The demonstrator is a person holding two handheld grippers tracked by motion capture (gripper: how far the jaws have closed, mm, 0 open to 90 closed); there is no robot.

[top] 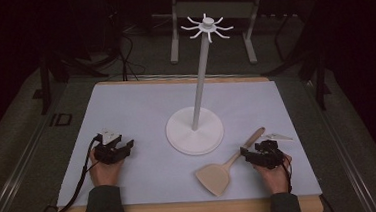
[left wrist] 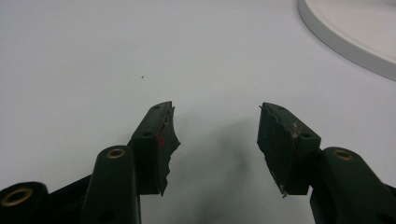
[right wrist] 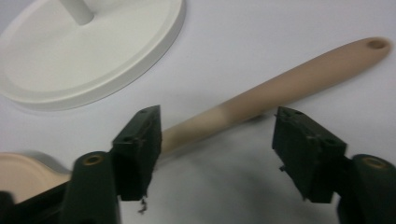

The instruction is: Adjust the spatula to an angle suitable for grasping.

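Jaws of both grippers released; right gripper [right wrist: 217, 135] straddles spatula [right wrist: 280, 88] handle, stand base [right wrist: 93, 70] near

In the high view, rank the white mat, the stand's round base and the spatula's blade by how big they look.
1. White mat, by far the largest.
2. Stand's round base.
3. Spatula's blade, smallest, though it lies nearer the camera than the base.

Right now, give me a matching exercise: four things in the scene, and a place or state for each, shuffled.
Things:
1. spatula
2. stand
3. left gripper
4. right gripper

States:
A. upright at the mat's middle, hooks on top
B. jaws open over bare mat
C. lying flat, handle pointing away from the person
D. jaws open astride the handle

Pairs: 1-C, 2-A, 3-B, 4-D
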